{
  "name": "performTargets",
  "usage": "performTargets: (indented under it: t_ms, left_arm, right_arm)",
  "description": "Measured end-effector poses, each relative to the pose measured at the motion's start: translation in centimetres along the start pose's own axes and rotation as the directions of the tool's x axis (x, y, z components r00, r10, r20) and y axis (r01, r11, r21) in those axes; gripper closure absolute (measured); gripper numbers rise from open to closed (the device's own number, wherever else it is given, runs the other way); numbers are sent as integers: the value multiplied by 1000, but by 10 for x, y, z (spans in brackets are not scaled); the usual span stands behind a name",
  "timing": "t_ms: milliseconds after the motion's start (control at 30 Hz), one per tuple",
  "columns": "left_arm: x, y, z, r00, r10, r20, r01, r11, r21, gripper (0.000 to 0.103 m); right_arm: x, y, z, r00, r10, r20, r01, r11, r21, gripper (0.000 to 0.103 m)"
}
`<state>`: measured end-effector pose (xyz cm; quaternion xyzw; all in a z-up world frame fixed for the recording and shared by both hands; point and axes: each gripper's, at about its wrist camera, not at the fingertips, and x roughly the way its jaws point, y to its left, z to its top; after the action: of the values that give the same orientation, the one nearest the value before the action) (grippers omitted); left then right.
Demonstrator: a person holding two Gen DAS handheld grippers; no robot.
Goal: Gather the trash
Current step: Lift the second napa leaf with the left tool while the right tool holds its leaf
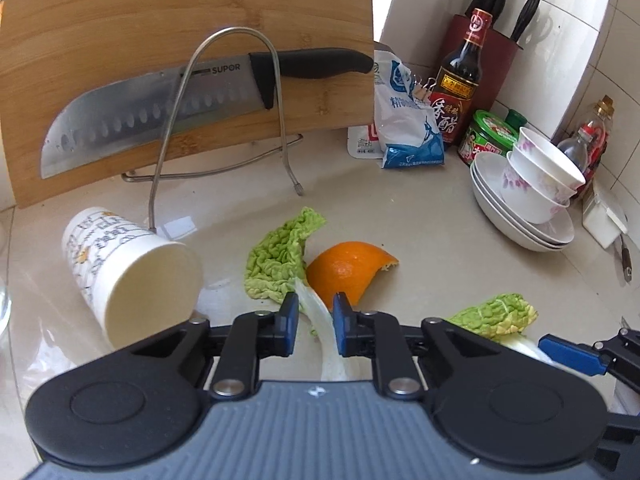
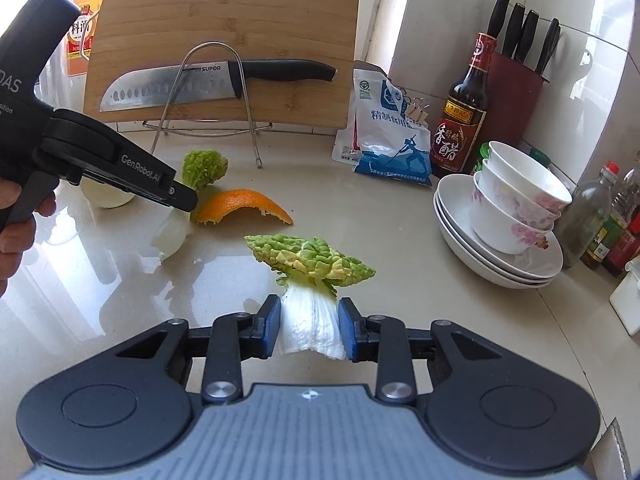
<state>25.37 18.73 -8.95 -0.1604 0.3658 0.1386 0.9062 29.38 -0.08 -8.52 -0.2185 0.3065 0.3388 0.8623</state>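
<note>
Nearest the right wrist camera, the right gripper [image 2: 308,326] pinches the white stalk of a cabbage leaf [image 2: 310,264] above the pale counter [image 2: 380,236]. Further left, the left gripper [image 1: 316,322] is clamped on a second cabbage leaf [image 1: 280,258]. An orange peel [image 1: 348,266] and a tipped paper cup [image 1: 132,270] lie just beside it.

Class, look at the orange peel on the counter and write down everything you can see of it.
The orange peel is one curved strip, bright orange and dimpled outside, with a pale ragged torn edge. It lies arched on the glossy beige counter, outer side up, in front of the cutting board. A cabbage leaf lies against its left end, and the left claw holding that leaf's white stalk sits right beside it.
</note>
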Motion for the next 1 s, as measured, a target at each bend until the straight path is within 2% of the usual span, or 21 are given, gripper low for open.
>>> performTargets:
  t_ms: [67,233,400,433,633,867,933,1000]
  left_arm:
    - [-4,5,0,1000,13,-10,-13,1000,9,86]
    - [-3,13,2,999,-13,-38,13,1000,7,86]
    - [3,22,10,990,-106,-89,102,994,-47,87]
    - [2,24,11,989,-115,-91,111,993,-44,95]
    - [-10,23,11,984,-146,-104,147,989,7,100]
    - [-30,0,2,975,-185,-126,203,968,145,101]
    - [-34,-7,-3,983,-149,-110,167,968,185,98]
    - [-33,-11,-7,987,-120,-106,140,968,209,80]
  right_arm:
    - [-1,1,0,1000,-2,0,2,1000,-1,67]
    - [-1,4,1,1000,2,5,-2,1000,6,67]
    - [-4,7,3,1000,4,16,-4,1000,1,67]
    - [-5,6,3,1000,2,21,-2,1000,1,67]
    - [-5,3,2,1000,-9,13,9,1000,11,67]
    - [-8,3,0,1000,-16,12,15,1000,11,67]
    - [-9,3,-1,1000,-19,13,18,1000,16,67]
    - [-9,3,-2,1000,-21,11,20,1000,20,67]
